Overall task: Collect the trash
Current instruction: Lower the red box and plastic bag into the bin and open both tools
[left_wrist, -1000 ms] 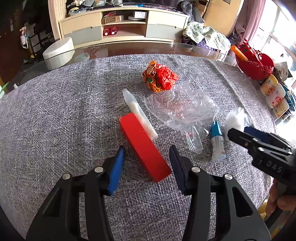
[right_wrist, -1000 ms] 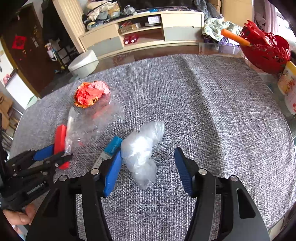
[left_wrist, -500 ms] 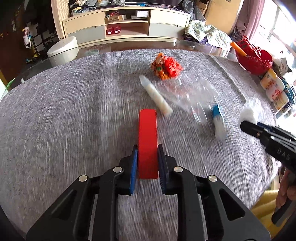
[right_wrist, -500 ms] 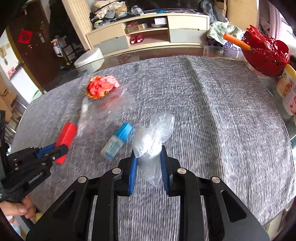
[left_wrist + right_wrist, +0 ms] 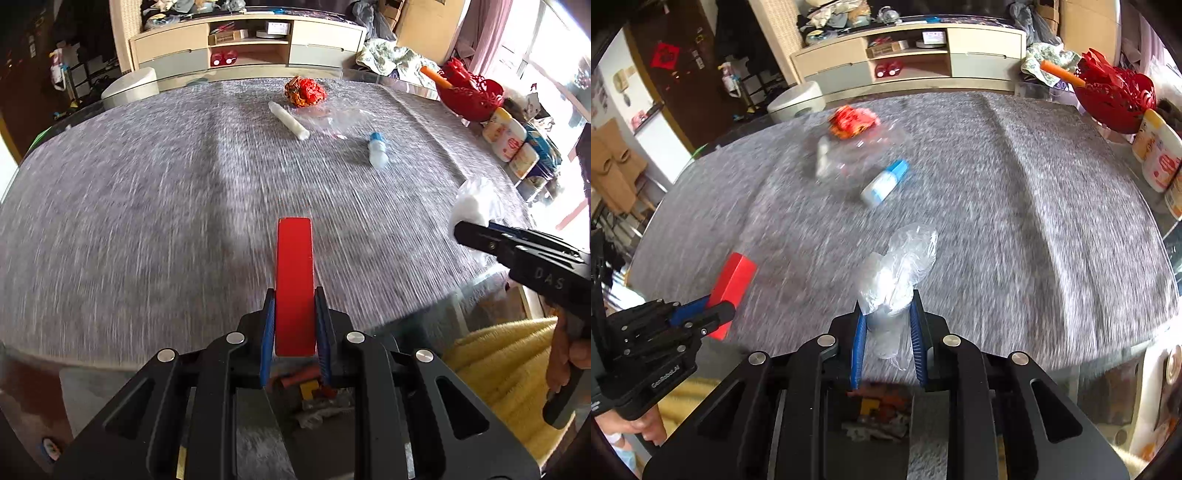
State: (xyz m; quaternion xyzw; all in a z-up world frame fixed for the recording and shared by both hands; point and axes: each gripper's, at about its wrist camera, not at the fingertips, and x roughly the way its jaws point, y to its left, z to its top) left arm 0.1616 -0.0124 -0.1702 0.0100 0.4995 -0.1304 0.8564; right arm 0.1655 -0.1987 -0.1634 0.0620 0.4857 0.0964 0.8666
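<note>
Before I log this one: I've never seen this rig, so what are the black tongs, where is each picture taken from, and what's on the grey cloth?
No robot here: a person holds a pair of hand-held tongs in each hand, each with a camera looking along its fingers. One picture looks from the left tongs, which are shut on a flat red piece. The other looks from the right tongs, shut on a crumpled clear plastic bag. Each view also catches the other tongs at its edge. On the grey tablecloth lie a crumpled red-orange wrapper, a white tube, a sheet of clear film and a small blue-capped bottle. Below the table edge a bin seems to hold scraps; it is blurred.
</note>
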